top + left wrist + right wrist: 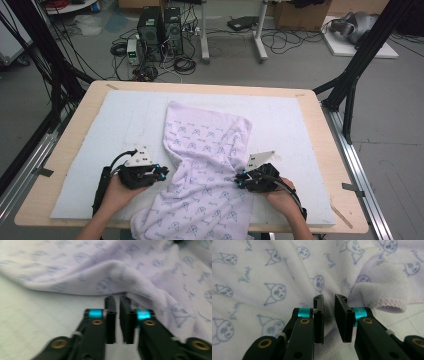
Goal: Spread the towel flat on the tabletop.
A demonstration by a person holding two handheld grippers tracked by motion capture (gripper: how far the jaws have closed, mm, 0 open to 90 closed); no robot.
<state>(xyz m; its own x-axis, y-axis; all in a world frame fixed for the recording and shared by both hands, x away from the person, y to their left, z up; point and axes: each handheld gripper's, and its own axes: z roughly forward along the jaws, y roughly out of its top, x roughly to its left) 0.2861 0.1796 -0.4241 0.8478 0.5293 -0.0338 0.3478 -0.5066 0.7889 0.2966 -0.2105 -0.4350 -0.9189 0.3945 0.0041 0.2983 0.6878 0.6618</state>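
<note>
A: Where is the towel point(202, 170)?

B: Spread down the middle of the white surface point(100, 125), its near end hanging over the front edge.

A: And the left tongs point(117, 301)?

B: At the towel's left edge, jaws a narrow slit apart, gripping nothing.

A: The right tongs point(329, 300)?

B: At its right edge, slightly open, cloth beneath, not pinched.

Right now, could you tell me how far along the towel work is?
Early. The printed lilac towel lies rumpled, unfolded, hanging off the table's near edge. The left gripper and right gripper sit at opposite towel edges, jaws slightly apart, gripping nothing. Grasping and folding remain.
</note>
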